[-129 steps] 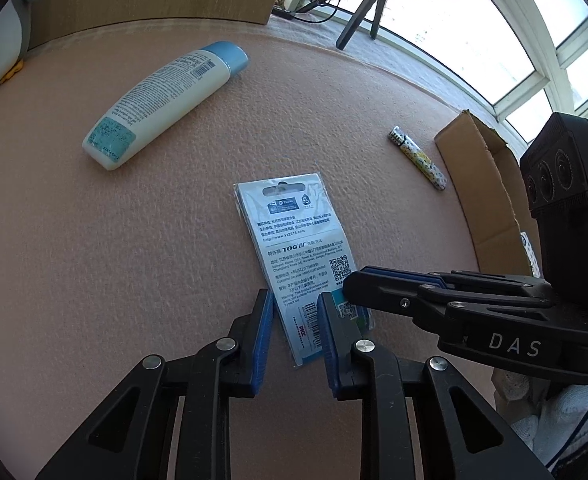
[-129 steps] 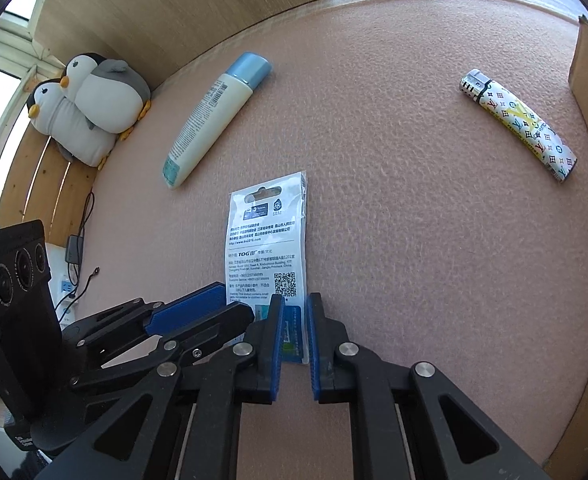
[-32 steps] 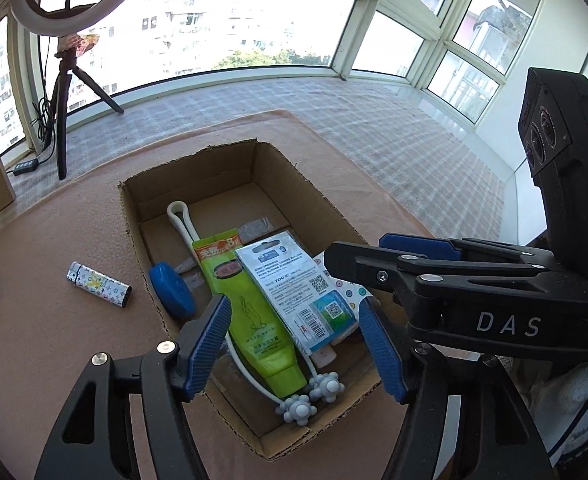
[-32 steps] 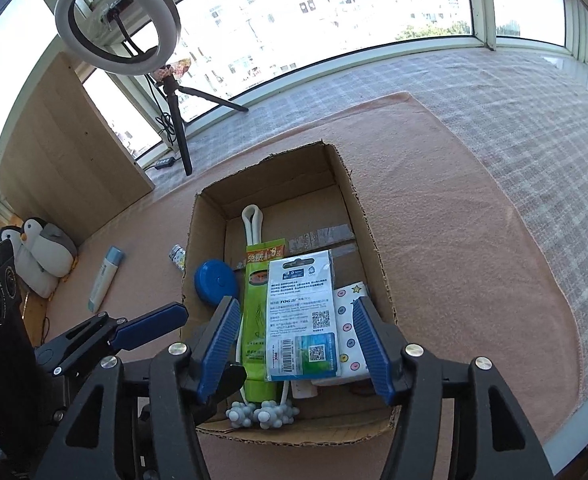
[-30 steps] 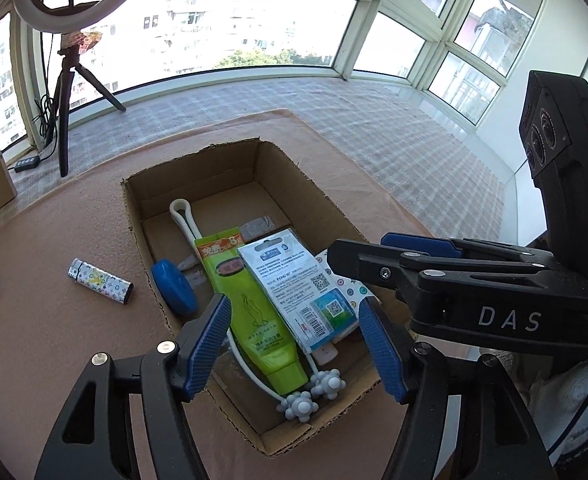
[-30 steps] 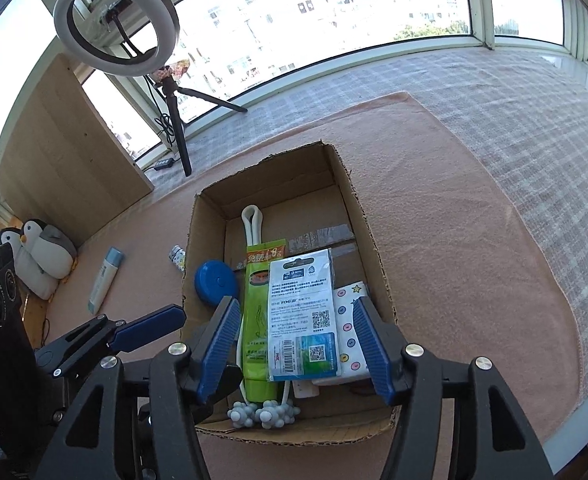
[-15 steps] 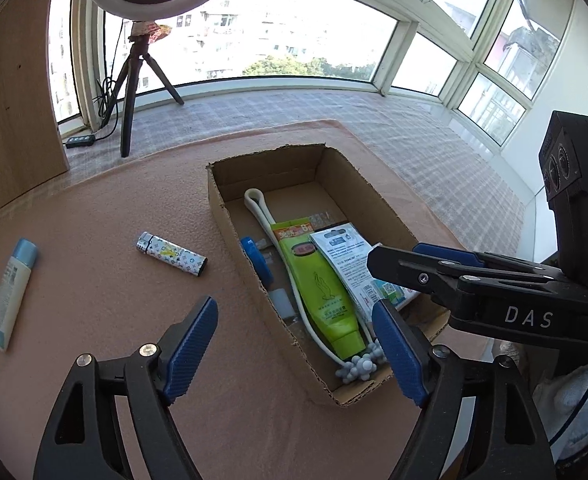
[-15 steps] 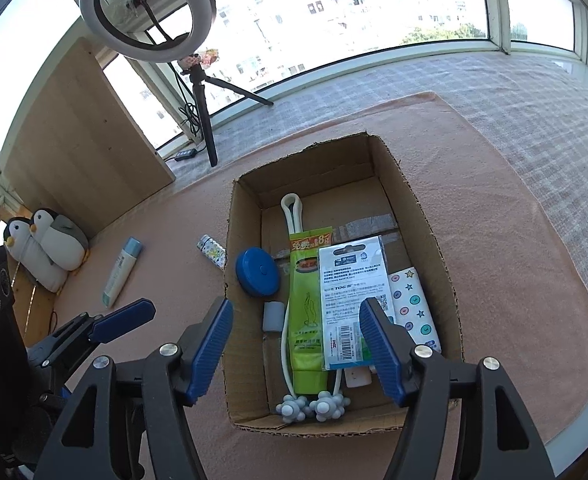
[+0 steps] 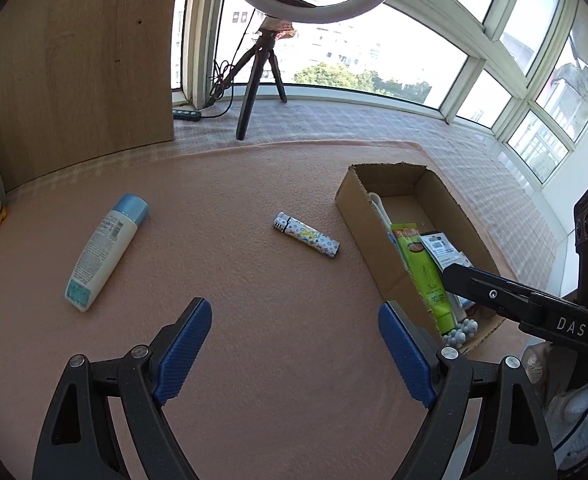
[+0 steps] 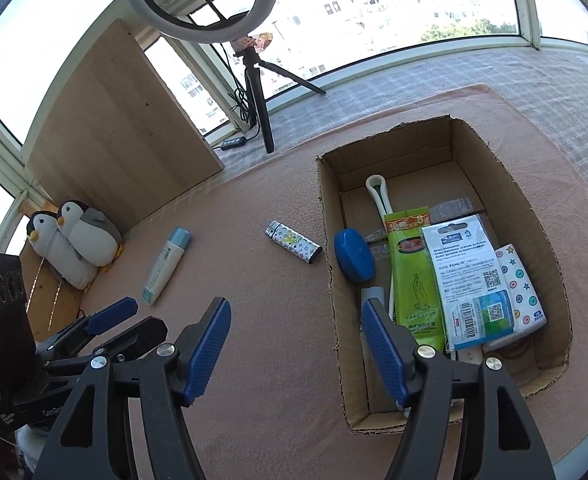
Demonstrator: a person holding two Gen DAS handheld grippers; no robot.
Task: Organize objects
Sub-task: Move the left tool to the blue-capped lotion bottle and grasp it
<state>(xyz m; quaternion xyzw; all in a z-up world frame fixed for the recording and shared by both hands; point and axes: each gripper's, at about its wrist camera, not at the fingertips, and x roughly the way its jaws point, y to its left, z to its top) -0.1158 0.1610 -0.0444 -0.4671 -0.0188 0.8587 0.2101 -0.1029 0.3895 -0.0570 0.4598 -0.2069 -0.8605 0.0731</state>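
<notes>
Both grippers have swung away from the cardboard box [image 10: 458,140] toward the mat [image 9: 253,184]; carded packet [image 10: 468,280] lies inside atop the green tube [image 10: 412,280]. Left gripper [image 9: 294,344] and right gripper [image 10: 294,344] gape wide, empty; patterned lighter [image 9: 306,235] and lotion bottle [image 9: 105,252] lie apart on the mat.

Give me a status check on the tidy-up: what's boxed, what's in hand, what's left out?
Boxed: the carded packet lies in the cardboard box beside the green tube and blue round case. In hand: nothing; the left gripper and right gripper are open. Left on the mat: the patterned lighter and the lotion bottle.
</notes>
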